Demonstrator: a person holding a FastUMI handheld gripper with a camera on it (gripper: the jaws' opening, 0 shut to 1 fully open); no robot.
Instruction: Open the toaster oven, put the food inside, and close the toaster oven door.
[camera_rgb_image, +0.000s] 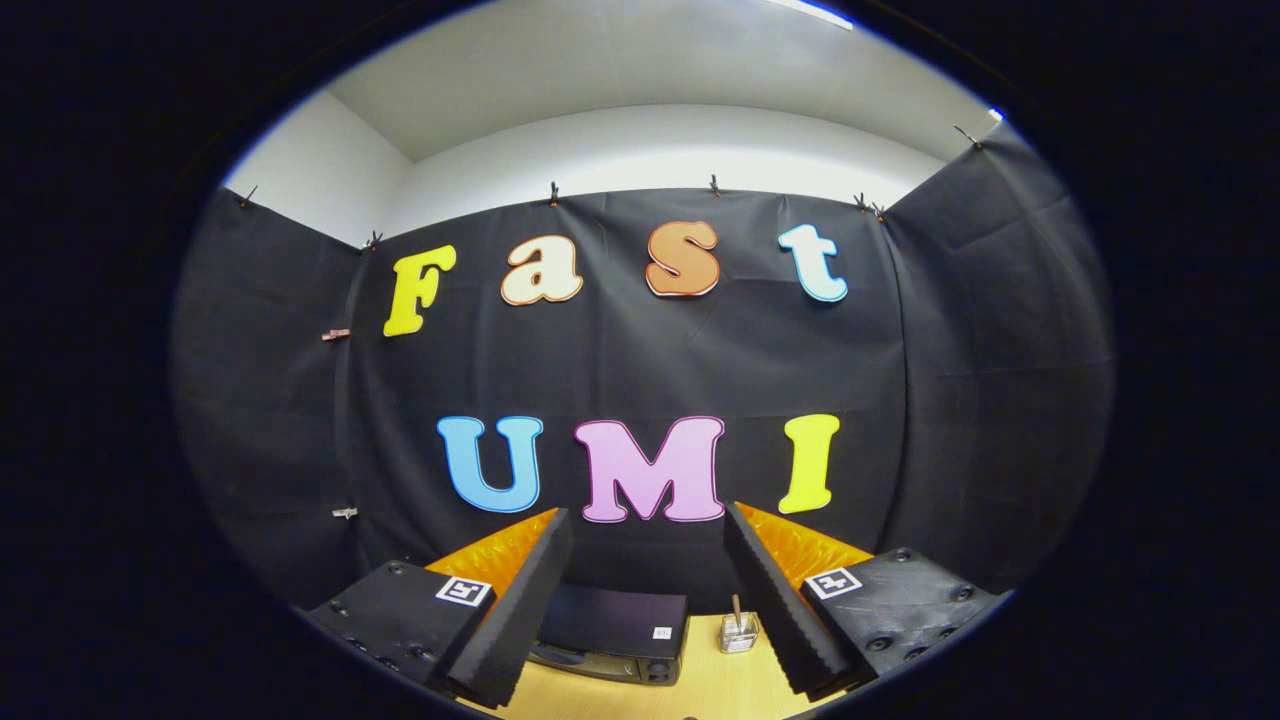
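the gripper (648, 600) is held high and tilted up toward the booth wall, its two fingers spread wide apart with nothing between them, so it grips nothing. in the gap between the fingers and well beyond and below their tips, the toaster oven (612, 632) stands on the wooden worktop (705, 690); its dark top and the upper strip of its front show, with a knob at the front's right end. the door seems to stand shut, as no open flap hangs from the front, though the lower part of the front is cut off from sight and i cannot be sure. just beside the oven, to its right, a small clear jar (739, 632) holds a stick-like thing; whether that counts as the food i cannot tell, and no other food is plain to see. judged from this alone, the scene fits two stages: the oven shut with the food yet to go in, or the oven shut again with the food already inside. the pictures do not settle which, since the oven's inside is hidden.
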